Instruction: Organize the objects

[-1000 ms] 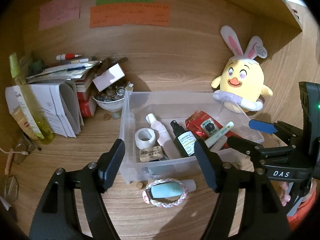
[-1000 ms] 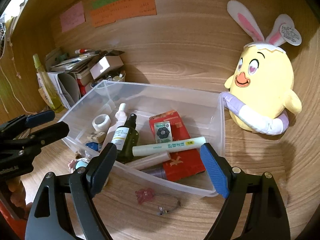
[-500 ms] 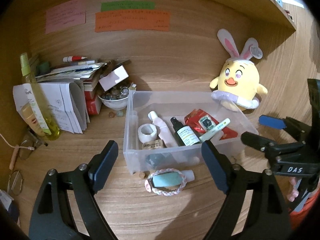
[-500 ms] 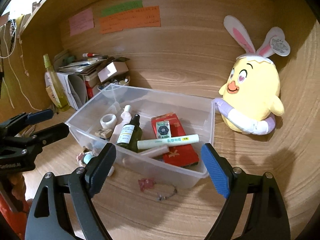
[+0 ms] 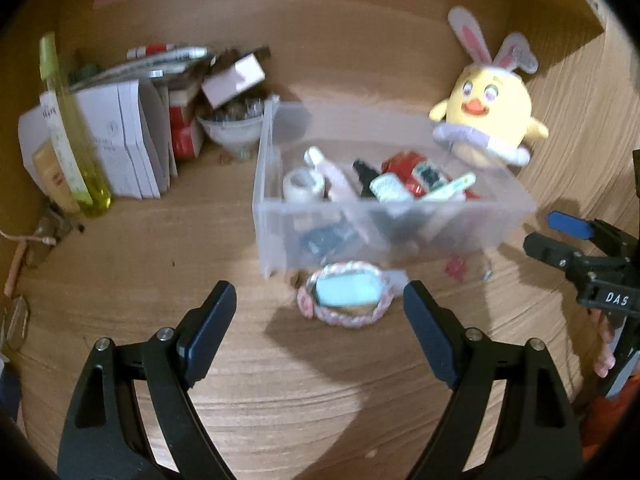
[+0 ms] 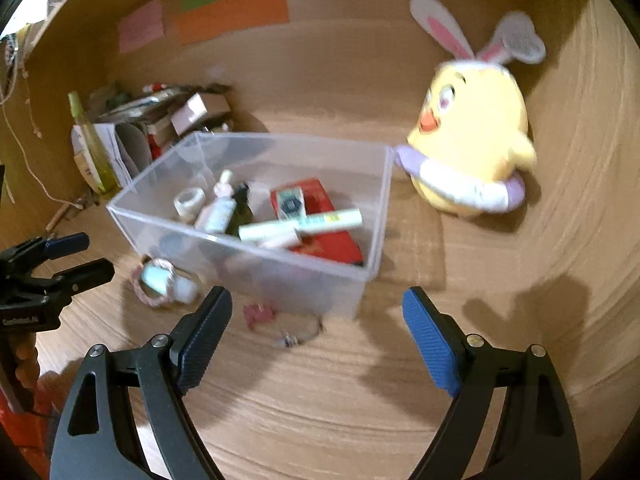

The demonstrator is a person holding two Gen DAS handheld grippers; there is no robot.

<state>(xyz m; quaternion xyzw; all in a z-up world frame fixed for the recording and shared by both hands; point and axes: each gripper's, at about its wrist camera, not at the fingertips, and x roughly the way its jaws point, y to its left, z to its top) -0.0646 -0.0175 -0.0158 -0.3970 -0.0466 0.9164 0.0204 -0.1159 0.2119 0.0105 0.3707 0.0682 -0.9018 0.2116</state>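
We see the clear plastic bin [image 5: 276, 184] on the wooden desk [image 5: 160, 248], holding a tape roll [image 5: 302, 186], a dark bottle [image 6: 240, 210], a red packet [image 6: 320, 236] and a white tube [image 6: 300, 224]. Just in front of the bin lie a pale blue tube ringed by a braided bracelet [image 5: 346, 292] and, further along its front wall, a small pink charm [image 6: 258, 314]. Our left tongs [image 5: 320, 316] have just been opening and now stand wide with nothing between them, short of the bracelet, while our right tongs [image 6: 316, 322] also gape empty before the bin's front; a yellow plush chick [image 6: 468, 160] sits beside the bin.
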